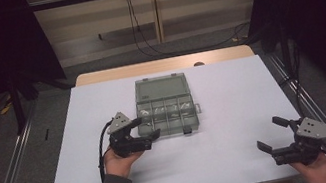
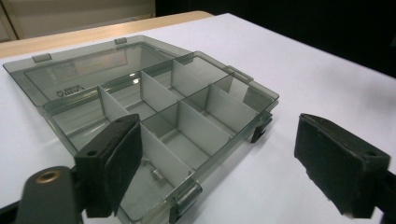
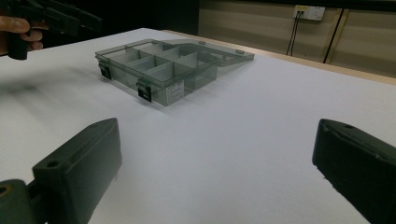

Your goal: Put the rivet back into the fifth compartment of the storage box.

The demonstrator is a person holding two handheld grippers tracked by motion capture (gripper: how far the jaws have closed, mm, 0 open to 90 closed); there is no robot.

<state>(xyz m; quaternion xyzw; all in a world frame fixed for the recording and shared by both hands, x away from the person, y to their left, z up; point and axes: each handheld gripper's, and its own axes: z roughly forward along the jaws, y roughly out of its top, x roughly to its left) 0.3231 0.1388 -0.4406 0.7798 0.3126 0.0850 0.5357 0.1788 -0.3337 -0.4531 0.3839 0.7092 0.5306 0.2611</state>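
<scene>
High view, box: a smoked, see-through box [image 1: 167, 111] is seen lying open at the middle of the white table [image 1: 235, 109], its lid [image 1: 160, 88] folded flat on the far side.
High view, compartments: two rows of cells are seen in the tray; small pale bits [image 1: 159, 108] lie in the far row, too small to be told apart.
High view, left gripper: the left gripper [image 1: 149, 127] is held just beside the box's near left corner, jaws spread, nothing between them; whether a tip touches the box cannot be told.
High view, right gripper: the right gripper [image 1: 272, 133] is held at the near right of the table, well apart from the box, jaws spread and empty.
Left gripper view, jaws: both are seen set wide apart, one over the tray's near edge, the other over bare table beside the box; no pad is pressed on anything.
Left gripper view, box: the dividers [image 2: 154, 91] and a latch [image 2: 187, 196] at the near corner are seen close up.
Right gripper view, jaws: they are spread wide over bare table.
Right gripper view, box: the box [image 3: 163, 70] is seen farther off, two black latches [image 3: 144, 91] on its front wall, with the left gripper [image 3: 60, 18] near it at upper left.
</scene>
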